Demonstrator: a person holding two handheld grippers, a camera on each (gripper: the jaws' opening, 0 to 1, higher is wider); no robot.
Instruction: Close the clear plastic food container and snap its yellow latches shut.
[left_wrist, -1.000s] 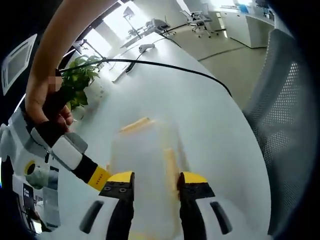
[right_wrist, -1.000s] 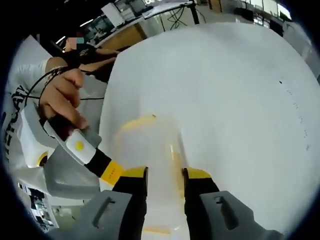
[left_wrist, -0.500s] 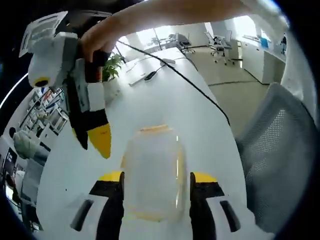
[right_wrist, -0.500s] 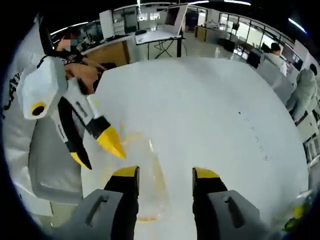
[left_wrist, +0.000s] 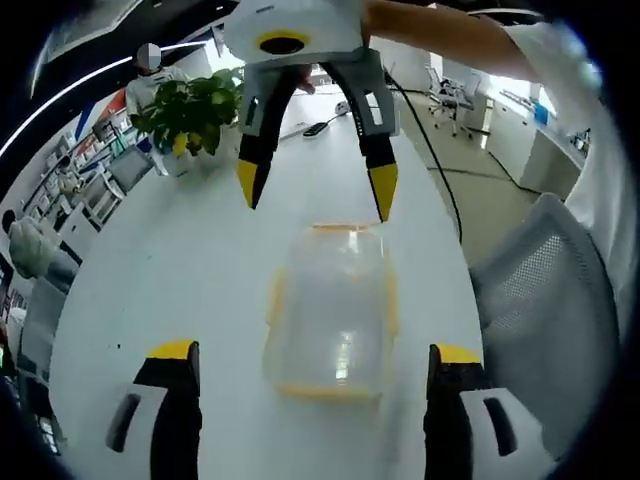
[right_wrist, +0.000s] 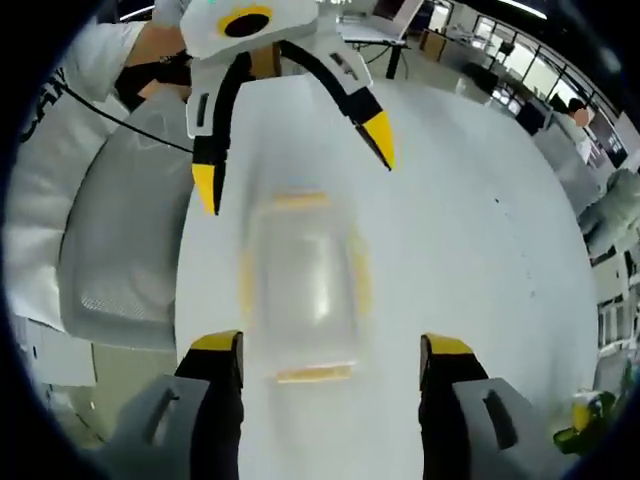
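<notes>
The clear plastic food container (left_wrist: 334, 308) sits on the white table (left_wrist: 150, 290) with its lid on and yellow latches along its sides. My left gripper (left_wrist: 315, 360) is open, its jaws spread wide on either side of the container's near end, not touching it. In the right gripper view the same container (right_wrist: 305, 283) appears blurred, with my right gripper (right_wrist: 330, 355) open around its near end. Each gripper faces the other across the container: the right one (left_wrist: 312, 192) hangs open beyond it in the left gripper view, the left one (right_wrist: 292, 160) likewise in the right gripper view.
A grey mesh office chair (left_wrist: 540, 300) stands by the table's edge, also seen as the chair (right_wrist: 115, 240) in the right gripper view. A potted plant (left_wrist: 190, 115) and a black cable (left_wrist: 440, 180) lie at the table's far end. Desks and people fill the room behind.
Both grippers have drawn back from the container and opened wider. They now face each other across it, where before they stood side by side around it.
</notes>
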